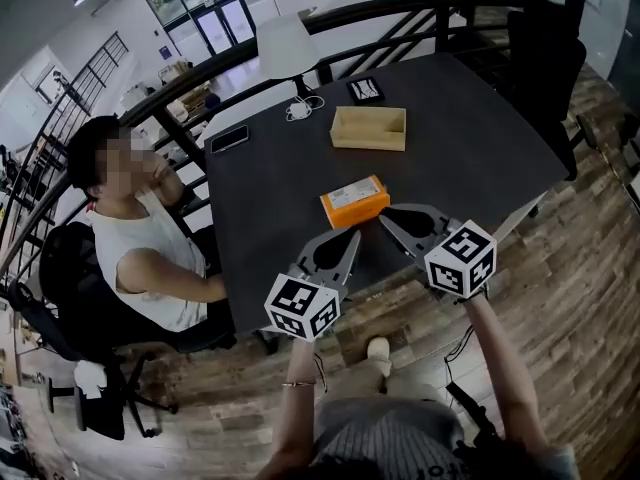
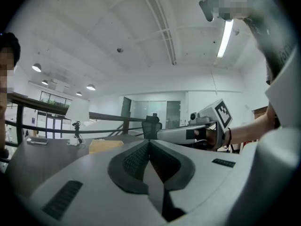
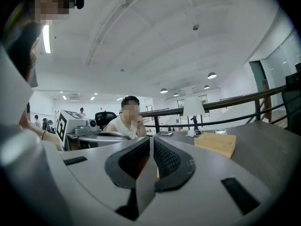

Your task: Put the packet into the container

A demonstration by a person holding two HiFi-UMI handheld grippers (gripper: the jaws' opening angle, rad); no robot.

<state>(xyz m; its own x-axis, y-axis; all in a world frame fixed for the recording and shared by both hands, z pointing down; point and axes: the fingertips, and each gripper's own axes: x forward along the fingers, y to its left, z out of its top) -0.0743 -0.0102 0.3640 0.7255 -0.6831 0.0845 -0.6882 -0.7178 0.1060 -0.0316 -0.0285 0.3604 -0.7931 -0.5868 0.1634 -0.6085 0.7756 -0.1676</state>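
An orange packet (image 1: 354, 201) lies flat on the dark table (image 1: 470, 138), near its front edge. Further back stands the empty wooden container (image 1: 368, 128), also seen past the jaws in the left gripper view (image 2: 104, 146) and the right gripper view (image 3: 215, 144). My left gripper (image 1: 355, 234) hovers just in front of the packet's near side, jaws together with nothing between them (image 2: 149, 141). My right gripper (image 1: 383, 216) sits at the packet's right front corner, also shut and empty (image 3: 150, 138). Neither touches the packet as far as I can tell.
A person (image 1: 140, 238) sits at the table's left side. A phone (image 1: 229, 139), a white cable (image 1: 298, 109) and a black card (image 1: 365, 90) lie at the far end near a white lamp (image 1: 285, 48). A black chair (image 1: 545, 58) stands at the right; a railing runs behind.
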